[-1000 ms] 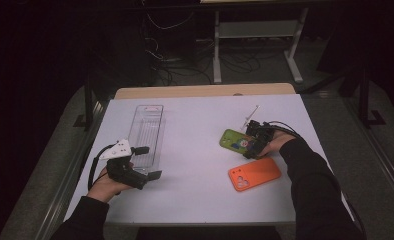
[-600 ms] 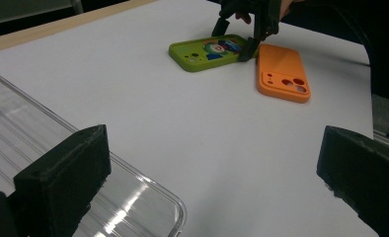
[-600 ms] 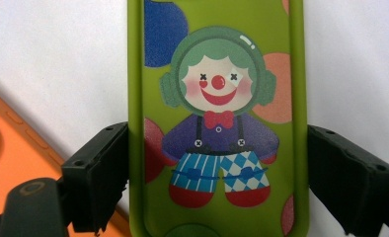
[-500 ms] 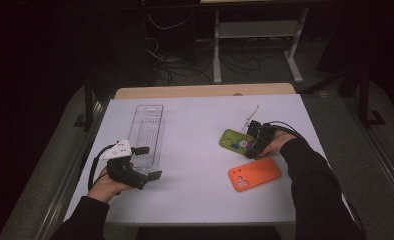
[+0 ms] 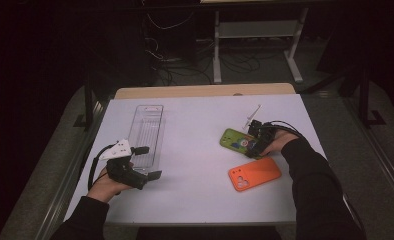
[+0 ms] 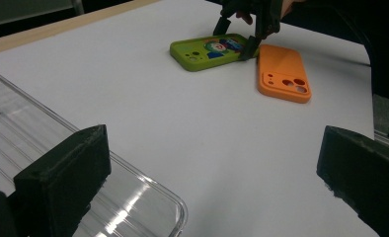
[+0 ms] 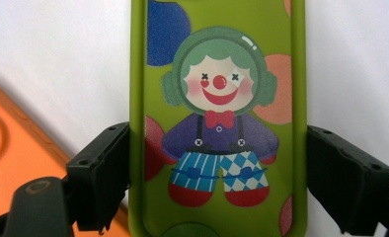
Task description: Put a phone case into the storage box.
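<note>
The right gripper (image 7: 217, 182) straddles the green phone case (image 7: 217, 98), jaws spread just wider than it, gripping nothing. The orange case (image 5: 255, 174) lies just beside the green one; closing skewed could nudge it. The left gripper (image 5: 145, 162) rests wide open and empty, well apart from the green case.
</note>
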Demonstrator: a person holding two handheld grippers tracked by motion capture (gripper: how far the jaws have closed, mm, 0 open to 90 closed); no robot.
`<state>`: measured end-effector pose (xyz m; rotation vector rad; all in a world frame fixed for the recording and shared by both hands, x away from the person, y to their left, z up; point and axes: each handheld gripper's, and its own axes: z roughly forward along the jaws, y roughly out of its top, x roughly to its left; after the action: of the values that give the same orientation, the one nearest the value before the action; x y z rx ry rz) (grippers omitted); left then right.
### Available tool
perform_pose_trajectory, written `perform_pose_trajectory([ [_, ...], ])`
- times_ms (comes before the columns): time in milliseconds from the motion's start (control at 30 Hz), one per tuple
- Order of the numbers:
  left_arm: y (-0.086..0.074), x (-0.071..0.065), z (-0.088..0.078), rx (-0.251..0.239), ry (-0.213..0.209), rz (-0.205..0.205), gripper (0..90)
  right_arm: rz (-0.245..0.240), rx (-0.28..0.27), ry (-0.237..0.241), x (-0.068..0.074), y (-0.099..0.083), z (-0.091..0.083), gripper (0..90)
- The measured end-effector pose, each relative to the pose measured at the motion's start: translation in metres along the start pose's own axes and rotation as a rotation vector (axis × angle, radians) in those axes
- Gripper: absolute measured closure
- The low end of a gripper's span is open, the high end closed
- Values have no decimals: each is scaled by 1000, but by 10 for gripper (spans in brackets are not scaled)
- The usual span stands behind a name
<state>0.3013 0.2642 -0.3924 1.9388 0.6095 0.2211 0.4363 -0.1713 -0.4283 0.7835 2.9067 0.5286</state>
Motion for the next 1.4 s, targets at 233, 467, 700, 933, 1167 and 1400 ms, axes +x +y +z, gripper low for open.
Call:
perform_pose_trajectory([
  [233, 3, 0, 0, 5, -10, 7, 0, 10, -56, -4, -1, -1, -21, 153],
  [467, 8, 0, 2, 14, -32, 8, 0, -3, -92, 1, 5, 2, -38, 153],
  [700, 11, -1, 5, 22, -37, 13, 0, -17, -84, 11, 16, 2, -41, 153],
  [933, 12, -2, 7, 28, -43, 17, 0, -55, -116, 18, 31, 2, -48, 152],
  [1167, 14, -1, 11, 31, -48, 1, 0, -103, -138, 23, 44, 3, -61, 152],
  [1400, 22, -1, 19, 53, -65, 26, 0, -128, -141, 27, 55, 3, -67, 152],
])
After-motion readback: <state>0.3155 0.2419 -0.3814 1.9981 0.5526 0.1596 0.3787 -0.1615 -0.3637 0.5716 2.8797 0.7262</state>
